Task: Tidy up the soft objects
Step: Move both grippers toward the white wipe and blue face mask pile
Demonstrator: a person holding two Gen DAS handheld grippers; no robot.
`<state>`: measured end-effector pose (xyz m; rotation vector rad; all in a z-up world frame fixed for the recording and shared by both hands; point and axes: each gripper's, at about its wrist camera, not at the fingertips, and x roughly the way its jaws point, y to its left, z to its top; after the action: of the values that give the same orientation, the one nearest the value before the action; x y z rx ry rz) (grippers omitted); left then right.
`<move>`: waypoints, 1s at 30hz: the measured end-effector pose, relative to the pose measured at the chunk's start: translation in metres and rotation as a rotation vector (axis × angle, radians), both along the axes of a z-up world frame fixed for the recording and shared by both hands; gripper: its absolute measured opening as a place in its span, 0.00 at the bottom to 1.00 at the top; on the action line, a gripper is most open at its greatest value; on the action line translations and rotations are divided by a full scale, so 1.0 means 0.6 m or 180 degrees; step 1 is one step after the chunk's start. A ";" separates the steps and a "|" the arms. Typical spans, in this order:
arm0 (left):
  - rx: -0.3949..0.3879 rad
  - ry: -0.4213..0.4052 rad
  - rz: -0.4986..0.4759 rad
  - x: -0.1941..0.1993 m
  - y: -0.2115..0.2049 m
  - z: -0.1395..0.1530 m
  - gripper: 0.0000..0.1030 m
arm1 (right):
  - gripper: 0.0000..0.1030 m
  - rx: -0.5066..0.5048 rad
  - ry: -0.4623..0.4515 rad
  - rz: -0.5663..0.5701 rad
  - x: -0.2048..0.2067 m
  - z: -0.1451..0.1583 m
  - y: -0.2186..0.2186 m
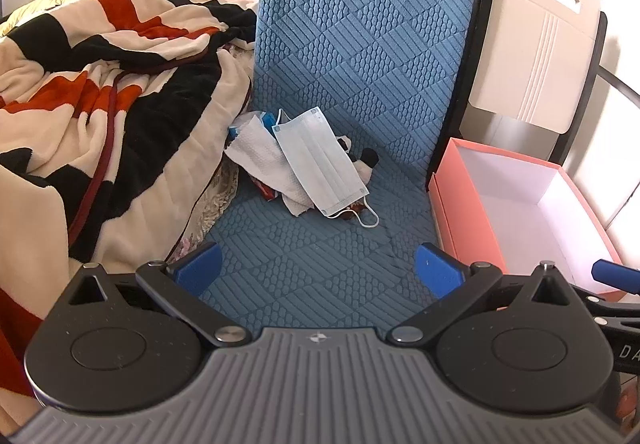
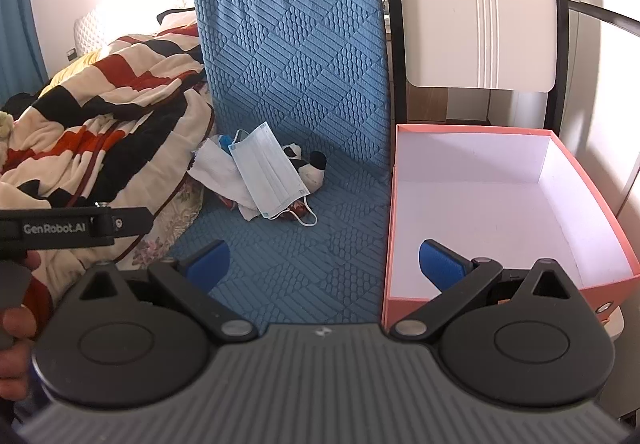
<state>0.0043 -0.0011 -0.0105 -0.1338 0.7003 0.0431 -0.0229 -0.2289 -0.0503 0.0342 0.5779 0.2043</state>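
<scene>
Hovering empty with jaws spread, each hand-held gripper faces the face mask heaped at the blue mat's back edge; its ear loop could drag neighbouring cloths

White lettering reading "GenRobot.AI" runs along the black body of the left gripper seen from the right wrist camera, while the letters "DA" show at the frame edge on the right gripper.
</scene>
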 end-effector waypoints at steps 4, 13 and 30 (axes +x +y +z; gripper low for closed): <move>0.0027 -0.0005 0.0006 0.000 -0.001 -0.001 1.00 | 1.00 0.0048 0.0022 0.0012 0.001 -0.004 -0.002; 0.0103 -0.0057 0.0147 -0.012 0.007 -0.013 1.00 | 1.00 0.0000 0.0164 0.0243 0.006 -0.032 0.013; 0.0192 0.0001 0.0197 -0.006 0.008 -0.046 1.00 | 1.00 -0.0039 0.0310 0.0329 0.017 -0.059 0.028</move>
<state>0.0007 0.0038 -0.0380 -0.0977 0.6946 0.1235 -0.0126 -0.2120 -0.0855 0.0022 0.6785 0.3008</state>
